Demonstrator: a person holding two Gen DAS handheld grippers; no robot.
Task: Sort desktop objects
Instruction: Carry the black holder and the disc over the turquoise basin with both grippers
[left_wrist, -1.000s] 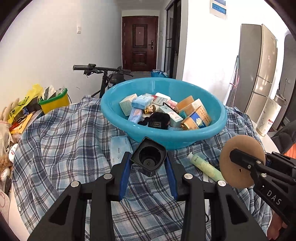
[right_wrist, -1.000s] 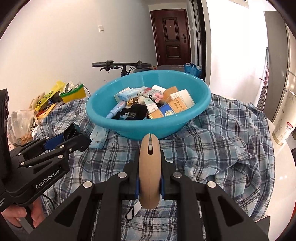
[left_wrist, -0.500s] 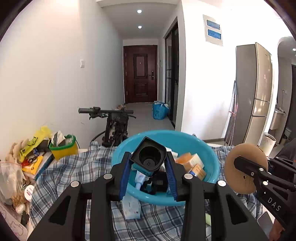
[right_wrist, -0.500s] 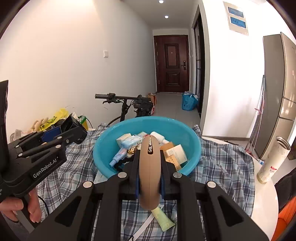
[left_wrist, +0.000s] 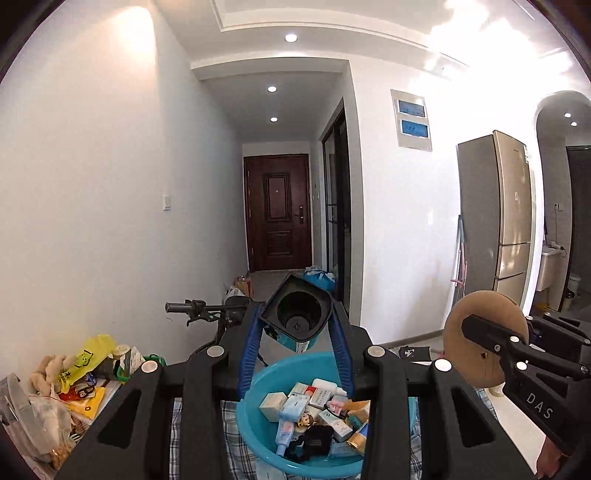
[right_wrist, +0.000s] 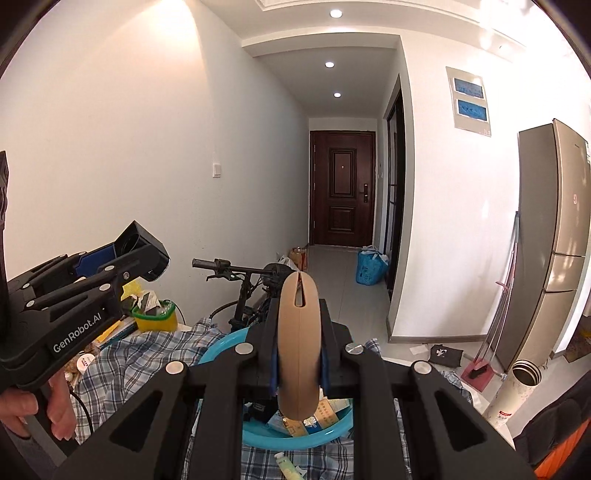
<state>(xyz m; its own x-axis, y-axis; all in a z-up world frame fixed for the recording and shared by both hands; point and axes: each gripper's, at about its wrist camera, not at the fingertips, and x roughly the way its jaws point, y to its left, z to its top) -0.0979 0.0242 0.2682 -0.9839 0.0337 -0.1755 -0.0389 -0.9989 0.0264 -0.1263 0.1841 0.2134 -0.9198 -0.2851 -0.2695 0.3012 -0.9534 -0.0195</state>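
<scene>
**Over the blue basin, both tongs loaded**

Lower left of the left wrist view, a heap of bags and packets (left_wrist: 70, 384) sits untouched beside the checked cloth (right_wrist: 147, 350). At centre, my left gripper (left_wrist: 295, 332) is clamped on a black square holder (left_wrist: 297, 314), its round hollow facing the camera, held high above the blue basin (left_wrist: 258, 424). That basin is already crowded with small boxes and tubes (left_wrist: 317, 406), so I judge most of the sorting done. Right of frame, my right gripper (right_wrist: 297, 332) pinches a tan round disc (left_wrist: 484, 339) edge-on, also above the basin. Bottom centre of the right wrist view, a pale green tube (right_wrist: 288, 463) lies on the cloth outside the basin. Left to do, I reckon: drop these two, then fetch that tube.
</scene>
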